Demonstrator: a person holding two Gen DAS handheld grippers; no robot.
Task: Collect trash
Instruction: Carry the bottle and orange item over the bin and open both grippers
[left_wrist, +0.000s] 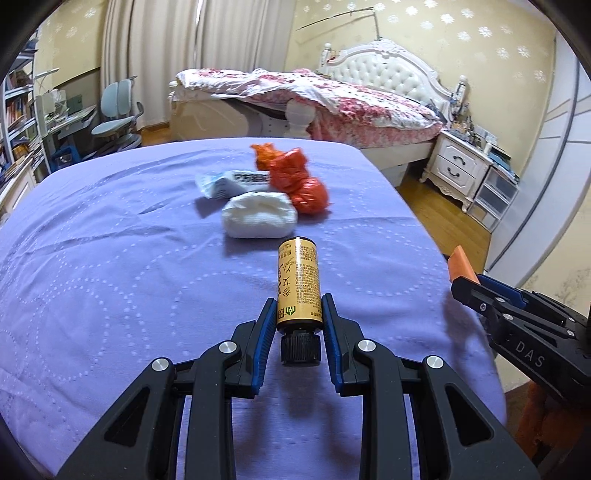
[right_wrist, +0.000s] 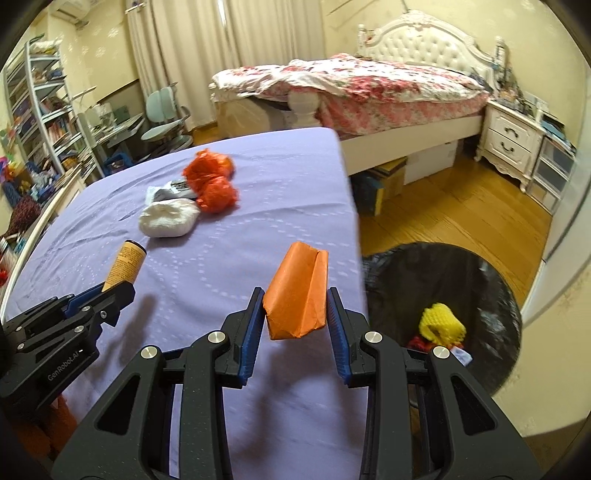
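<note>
Two loads are pinched: the right gripper (right_wrist: 295, 314) with its orange packet (right_wrist: 297, 299), long axis forward, sits nearer the bin (right_wrist: 480, 295) past the table's right edge (right_wrist: 351, 206) than the left gripper (left_wrist: 298, 325) clamping the bottle (left_wrist: 298, 284).

Two tongs were out, the left gripper (left_wrist: 298, 314) and the right gripper (right_wrist: 295, 306), each with one piece clamped in it: one gold bottle (left_wrist: 297, 284) in the left, one folded orange paper (right_wrist: 297, 295) in the right. Ahead of the tongs lay three more pieces: one white wad (left_wrist: 258, 216), one crumpled orange bag (left_wrist: 295, 179), one white printed packet (left_wrist: 231, 181). Right of the right tongs stood one black-lined bin (right_wrist: 480, 280), holding one yellow foam net (right_wrist: 441, 323).
</note>
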